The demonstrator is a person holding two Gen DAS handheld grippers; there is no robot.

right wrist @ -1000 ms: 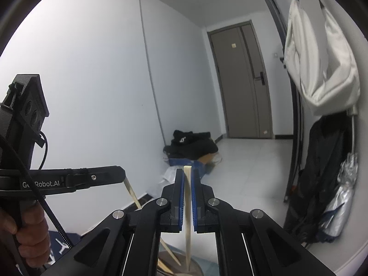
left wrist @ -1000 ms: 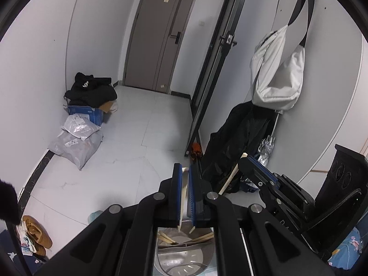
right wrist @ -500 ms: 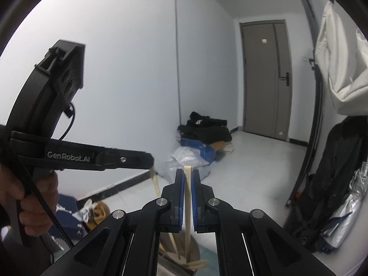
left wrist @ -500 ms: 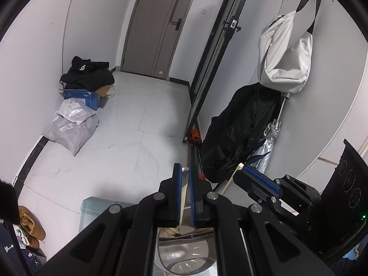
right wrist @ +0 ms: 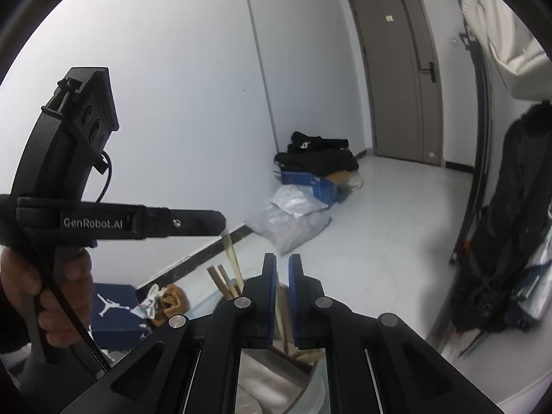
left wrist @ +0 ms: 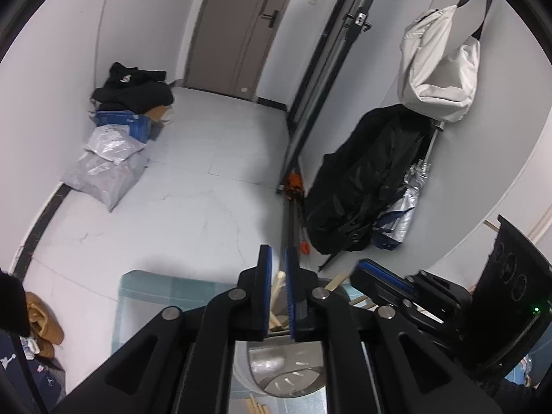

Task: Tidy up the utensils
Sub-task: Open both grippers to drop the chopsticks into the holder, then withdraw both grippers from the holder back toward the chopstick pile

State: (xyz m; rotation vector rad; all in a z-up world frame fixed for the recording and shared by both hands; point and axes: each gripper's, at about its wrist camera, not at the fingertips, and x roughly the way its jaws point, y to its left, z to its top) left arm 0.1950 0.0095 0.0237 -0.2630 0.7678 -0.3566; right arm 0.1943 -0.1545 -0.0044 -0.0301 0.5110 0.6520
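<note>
My left gripper (left wrist: 277, 255) hangs over a metal utensil holder (left wrist: 286, 372). Its jaws are opening, and a wooden chopstick (left wrist: 278, 286) stands loosely in the gap, tilted down into the holder. My right gripper (right wrist: 282, 265) is over the same holder (right wrist: 276, 383). Its jaws are opening too, and its chopstick (right wrist: 281, 314) has slid low between the pads. In the right wrist view the left gripper (right wrist: 220, 222) is side-on at the left, held by a hand (right wrist: 51, 296). Other chopsticks (right wrist: 220, 279) lean in the holder.
The holder stands on a teal mat (left wrist: 155, 286) near the table's edge. Beyond lie a tiled floor, grey parcel bags (left wrist: 103, 169), a blue box under black clothes (left wrist: 131, 89), a black bag (left wrist: 365, 186) against the wall and a door (left wrist: 241, 27).
Both grippers have come down toward the holder. Both pairs of jaws have parted slightly, and each chopstick has slipped lower between its pads.
</note>
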